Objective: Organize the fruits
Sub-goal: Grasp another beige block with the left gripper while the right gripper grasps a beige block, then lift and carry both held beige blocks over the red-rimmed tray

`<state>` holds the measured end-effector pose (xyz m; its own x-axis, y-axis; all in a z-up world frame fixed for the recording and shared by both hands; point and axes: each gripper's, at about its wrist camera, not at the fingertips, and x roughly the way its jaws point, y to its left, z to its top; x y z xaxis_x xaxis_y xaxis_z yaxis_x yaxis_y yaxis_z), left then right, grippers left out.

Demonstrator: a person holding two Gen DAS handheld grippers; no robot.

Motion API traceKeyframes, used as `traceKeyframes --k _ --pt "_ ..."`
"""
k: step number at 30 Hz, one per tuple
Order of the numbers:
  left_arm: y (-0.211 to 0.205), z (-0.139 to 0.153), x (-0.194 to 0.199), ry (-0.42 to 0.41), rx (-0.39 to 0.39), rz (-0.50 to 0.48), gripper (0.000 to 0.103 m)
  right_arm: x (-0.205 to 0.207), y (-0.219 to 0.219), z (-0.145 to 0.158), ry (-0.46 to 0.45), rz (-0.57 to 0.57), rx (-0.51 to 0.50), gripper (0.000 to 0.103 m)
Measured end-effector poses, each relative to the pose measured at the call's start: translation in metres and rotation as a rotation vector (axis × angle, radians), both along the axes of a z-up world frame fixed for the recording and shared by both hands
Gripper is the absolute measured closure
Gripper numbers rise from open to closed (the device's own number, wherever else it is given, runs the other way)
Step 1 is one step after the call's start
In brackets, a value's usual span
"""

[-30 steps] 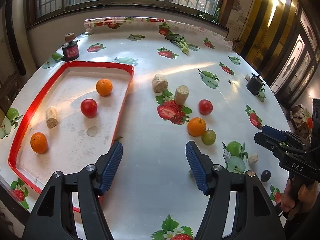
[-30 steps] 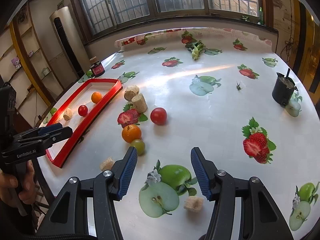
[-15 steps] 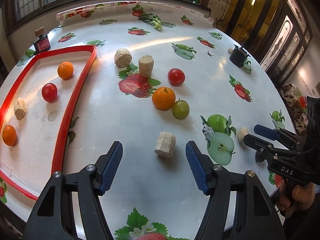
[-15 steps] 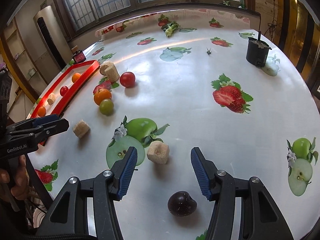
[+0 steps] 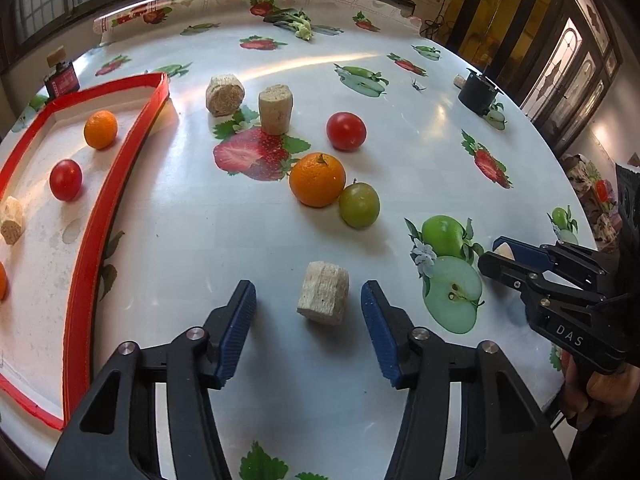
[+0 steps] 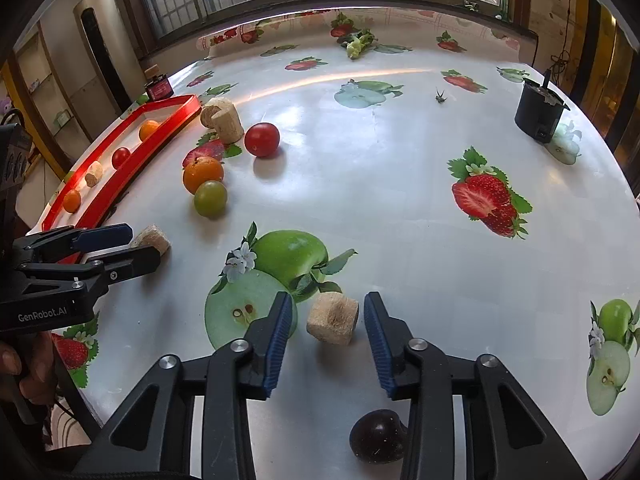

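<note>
Worktop (image 5: 192, 240): fruit-print oilcloth, windows at the far side.
Fruit: orange (image 5: 317, 179), green fruit (image 5: 359, 205) and tomato (image 5: 346, 131) loose mid-worktop; more in red tray (image 5: 120, 184), left.
Left tongs (image 5: 308, 292): released, just been closing round near cork chunk (image 5: 323, 299), pads clear.
Right tongs (image 6: 328, 308): same, round second chunk (image 6: 332, 319); likely sorting corks out.
Right view only: dark plum (image 6: 378, 436), nearest.

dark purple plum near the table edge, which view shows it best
The right wrist view: the dark purple round plum lies whole on the fruit-print tablecloth, just behind the right gripper, partly against one finger. The left wrist view does not show it; the right gripper's body covers that spot.
</note>
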<state>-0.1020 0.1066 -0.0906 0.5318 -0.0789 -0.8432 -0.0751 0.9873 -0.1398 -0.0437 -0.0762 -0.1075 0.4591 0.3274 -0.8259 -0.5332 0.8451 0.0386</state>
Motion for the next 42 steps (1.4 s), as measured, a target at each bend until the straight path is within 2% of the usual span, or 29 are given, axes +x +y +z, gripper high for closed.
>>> traceKeyframes --k 2,5,6,12,22,42 --pt "-0.002 0.0 0.001 -0.005 -0.003 -0.017 0.062 0.001 -0.002 0.0 0.003 0.0 0.007 0.075" --pt "-0.002 0.0 0.001 -0.01 -0.005 -0.031 0.07 0.001 -0.003 0.001 0.003 -0.001 0.013 0.077" --pt "-0.002 0.0 0.001 -0.01 -0.016 -0.037 0.082 0.0 -0.004 0.001 0.002 -0.002 0.013 0.077" --pt "0.0 0.002 -0.004 -0.018 -0.032 -0.043 0.082 -0.004 -0.004 0.006 -0.002 0.002 0.03 0.077" --pt "0.015 0.017 -0.017 -0.059 -0.02 0.001 0.082 -0.01 0.005 0.018 -0.015 0.032 0.061 0.077" --pt "0.055 0.035 -0.044 -0.099 0.01 0.116 0.082 -0.021 0.06 0.038 -0.041 0.171 0.094 0.077"
